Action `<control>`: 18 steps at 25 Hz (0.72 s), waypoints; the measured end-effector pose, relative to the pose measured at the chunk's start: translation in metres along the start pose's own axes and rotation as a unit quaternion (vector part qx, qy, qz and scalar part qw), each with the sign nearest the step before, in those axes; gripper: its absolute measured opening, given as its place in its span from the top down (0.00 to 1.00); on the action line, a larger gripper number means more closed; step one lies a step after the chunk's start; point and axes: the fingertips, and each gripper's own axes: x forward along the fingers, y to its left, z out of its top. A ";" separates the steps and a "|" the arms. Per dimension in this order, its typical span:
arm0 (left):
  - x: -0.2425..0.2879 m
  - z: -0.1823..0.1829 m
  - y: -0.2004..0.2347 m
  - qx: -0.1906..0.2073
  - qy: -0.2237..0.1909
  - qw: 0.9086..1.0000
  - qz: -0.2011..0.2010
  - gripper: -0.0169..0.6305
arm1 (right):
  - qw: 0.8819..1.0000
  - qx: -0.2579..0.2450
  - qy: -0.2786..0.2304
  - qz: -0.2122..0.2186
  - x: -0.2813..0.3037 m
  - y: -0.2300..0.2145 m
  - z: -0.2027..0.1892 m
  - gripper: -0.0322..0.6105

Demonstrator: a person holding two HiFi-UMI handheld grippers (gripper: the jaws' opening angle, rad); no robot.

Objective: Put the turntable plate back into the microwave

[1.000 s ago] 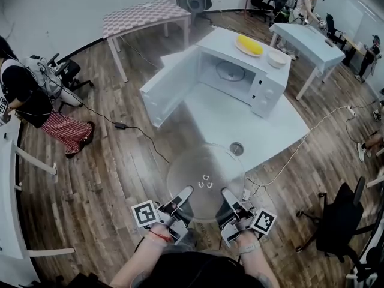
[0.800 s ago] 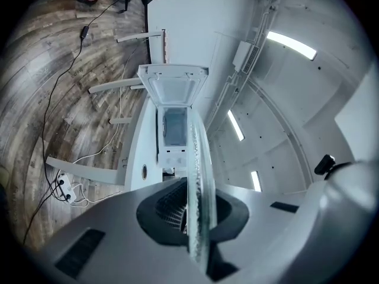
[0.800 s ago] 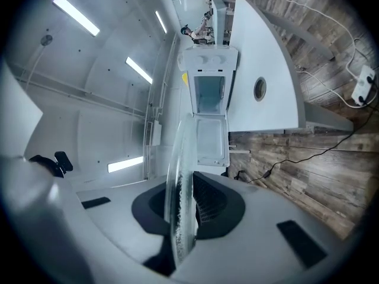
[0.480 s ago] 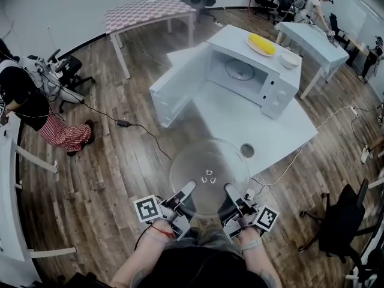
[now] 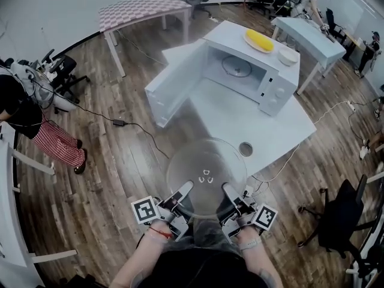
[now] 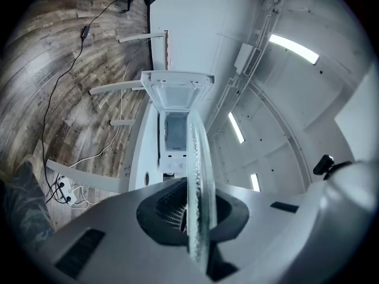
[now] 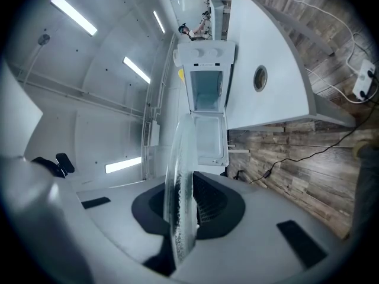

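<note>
The clear glass turntable plate hangs level in the air in front of the white table, held at its near rim from both sides. My left gripper is shut on its left edge and my right gripper on its right edge. Edge-on, the plate fills the left gripper view between the jaws, and the plate does the same in the right gripper view. The white microwave stands on the table ahead, door swung open to the left, with a roller ring inside its cavity.
A yellow object on a plate and a white bowl rest on top of the microwave. A round cable hole is in the table. A black office chair stands at right. A person stands at left; a checkered table stands beyond.
The view has shifted slightly and the microwave sits a little nearer the frame's centre. Both grippers keep their hold on the plate, which stays in front of the table.
</note>
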 end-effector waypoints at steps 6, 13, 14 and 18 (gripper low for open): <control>0.012 0.003 0.005 -0.008 0.008 1.000 0.004 0.93 | 1.000 0.004 -0.010 -0.008 0.003 -0.003 0.010 0.89; 0.028 0.018 0.009 -0.005 0.017 1.000 0.011 0.93 | 1.000 0.008 -0.018 -0.009 0.017 -0.008 0.024 0.89; 0.032 0.021 0.010 -0.006 0.017 1.000 0.011 0.93 | 1.000 0.007 -0.018 -0.009 0.020 -0.010 0.027 0.89; 0.046 0.032 0.013 -0.009 0.018 1.000 0.011 0.93 | 1.000 0.009 -0.019 -0.009 0.033 -0.016 0.039 0.89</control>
